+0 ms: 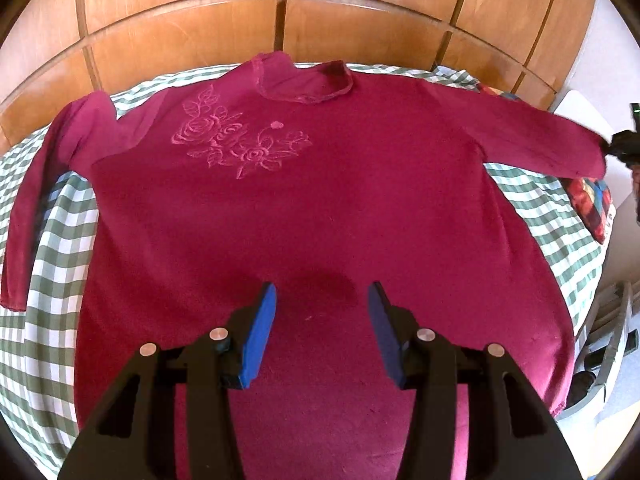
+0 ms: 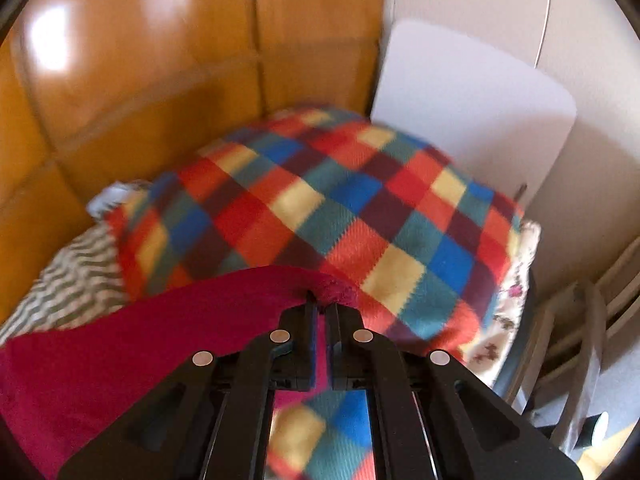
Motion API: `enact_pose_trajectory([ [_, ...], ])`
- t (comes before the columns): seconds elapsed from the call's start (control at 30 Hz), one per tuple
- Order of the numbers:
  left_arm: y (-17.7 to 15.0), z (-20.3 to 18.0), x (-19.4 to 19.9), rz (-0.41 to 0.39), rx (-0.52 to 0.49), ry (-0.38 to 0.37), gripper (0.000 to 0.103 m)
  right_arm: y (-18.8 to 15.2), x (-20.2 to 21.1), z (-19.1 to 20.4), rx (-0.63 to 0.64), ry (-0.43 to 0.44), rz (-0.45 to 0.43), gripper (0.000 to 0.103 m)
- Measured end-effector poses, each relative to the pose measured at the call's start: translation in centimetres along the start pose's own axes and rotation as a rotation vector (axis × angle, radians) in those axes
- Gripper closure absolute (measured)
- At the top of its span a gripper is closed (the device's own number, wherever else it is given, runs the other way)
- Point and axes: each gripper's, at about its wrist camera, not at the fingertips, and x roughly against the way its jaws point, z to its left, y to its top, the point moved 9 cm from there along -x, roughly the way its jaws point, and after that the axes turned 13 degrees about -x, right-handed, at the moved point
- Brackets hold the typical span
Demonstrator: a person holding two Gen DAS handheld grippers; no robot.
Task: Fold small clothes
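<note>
Over the top [image 1: 320, 208], left gripper [image 1: 322, 300] gapes; right gripper [image 2: 321, 308] pinches its sleeve [image 2: 160, 332]

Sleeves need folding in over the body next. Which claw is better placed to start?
The right claw: it is already shut on the cuff of the magenta top's sleeve, ready to carry it inward. The left claw hangs open above the hem, holding nothing, well away from the other sleeve.

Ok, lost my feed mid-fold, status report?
Left tongs open above shirt. Right tongs shut on sleeve cuff, over plaid blanket. Nothing blocking.
</note>
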Motion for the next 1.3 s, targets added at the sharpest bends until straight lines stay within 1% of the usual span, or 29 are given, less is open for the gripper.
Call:
enact_pose_trajectory([
  [0.07,-0.1,0.3,-0.4,0.013,0.007,0.007,0.056,0.0,-1.7,-0.1,-0.026,0.012,0.021,0.100],
  [0.1,-0.1,0.4,-0.6,0.018,0.009,0.012,0.056,0.1,-2.0,-0.6,-0.044,0.006,0.012,0.086],
  [0.13,-0.1,0.6,-0.7,0.023,0.008,0.019,0.056,0.2,-1.8,-1.0,-0.071,0.021,0.010,0.058],
  [0.17,0.0,0.6,-0.8,0.024,0.007,0.023,0.056,0.1,-1.3,-1.3,-0.103,0.048,0.006,0.046],
  [0.2,0.0,0.6,-0.9,0.025,0.007,0.025,0.055,0.0,-0.1,-1.9,-0.149,0.105,-0.020,0.037],
  [0.23,0.0,0.6,-0.9,0.024,0.006,0.028,0.055,-0.4,1.1,-2.2,-0.162,0.148,-0.037,0.038],
  [0.27,0.1,0.6,-1.0,0.024,0.008,0.028,0.054,-0.9,1.8,-2.3,-0.162,0.177,-0.034,0.038],
  [0.33,0.2,0.6,-1.2,0.023,0.016,0.027,0.054,-3.0,3.6,-2.7,-0.191,0.283,-0.001,0.037],
  [0.37,0.3,0.6,-1.3,0.023,0.022,0.024,0.053,-4.1,4.1,-3.0,-0.216,0.317,0.021,0.037],
  [0.4,0.4,0.5,-1.4,0.022,0.025,0.021,0.052,-4.9,4.3,-3.1,-0.237,0.343,0.040,0.037],
  [0.43,0.5,0.5,-1.5,0.022,0.025,0.021,0.051,-6.1,4.1,-3.1,-0.263,0.383,0.078,0.037],
  [0.5,0.5,0.3,-1.8,0.025,0.023,0.023,0.049,-7.6,3.2,-2.5,-0.279,0.403,0.123,0.038],
  [0.57,0.5,0.1,-2.0,0.028,0.025,0.026,0.047,-7.8,1.9,-1.9,-0.288,0.385,0.134,0.048],
  [0.6,0.5,0.0,-1.9,0.027,0.024,0.027,0.047,-7.6,0.8,-1.3,-0.306,0.386,0.150,0.058],
  [0.63,0.5,-0.1,-1.8,0.025,0.022,0.027,0.047,-7.2,-0.2,-1.0,-0.308,0.362,0.153,0.075],
  [0.7,0.3,-0.1,-1.4,0.020,0.021,0.031,0.046,-6.6,-2.3,-1.1,-0.302,0.259,0.153,0.091],
  [0.73,0.2,-0.1,-1.3,0.018,0.024,0.034,0.046,-6.2,-2.7,-1.1,-0.301,0.239,0.145,0.097],
  [0.8,-0.2,0.4,-0.9,0.015,0.041,0.040,0.046,-5.5,-3.3,-0.8,-0.267,0.173,0.124,0.097],
  [0.9,-1.0,1.5,-0.1,0.006,0.078,0.045,0.046,-5.9,-3.3,0.1,-0.205,0.106,0.110,0.097],
  [0.97,-1.6,2.4,0.5,-0.003,0.100,0.051,0.046,-5.9,-2.8,0.4,-0.174,0.083,0.095,0.093],
  [1.0,-1.8,2.9,0.8,-0.007,0.111,0.055,0.045,-6.0,-2.2,0.6,-0.163,0.081,0.089,0.083],
  [1.03,-1.9,3.4,1.1,-0.012,0.124,0.062,0.040,-6.0,-1.4,0.8,-0.152,0.078,0.079,0.058],
  [1.07,-2.2,4.4,1.7,-0.025,0.147,0.079,0.035,-6.0,-0.5,0.8,-0.139,0.073,0.060,0.043],
  [1.1,-2.4,5.2,2.3,-0.038,0.166,0.095,0.035,-5.9,0.9,0.8,-0.124,0.059,0.017,0.030],
  [1.13,-2.6,5.8,2.7,-0.046,0.180,0.104,0.034,-6.1,2.7,0.9,-0.092,0.063,-0.032,0.030],
  [1.17,-2.9,6.6,3.1,-0.054,0.200,0.115,0.034,-6.4,3.5,1.3,-0.063,0.076,-0.042,0.030],
  [1.2,-3.5,8.1,3.7,-0.064,0.234,0.138,0.034,-7.5,5.0,2.9,-0.007,0.116,-0.047,0.030],
  [1.23,-4.0,9.4,4.2,-0.068,0.260,0.162,0.034,-8.3,5.8,3.9,0.022,0.143,-0.048,0.028],
  [1.3,-5.2,12.1,5.1,-0.069,0.308,0.220,0.034,-11.3,8.0,7.8,0.127,0.225,-0.039,0.025],
])
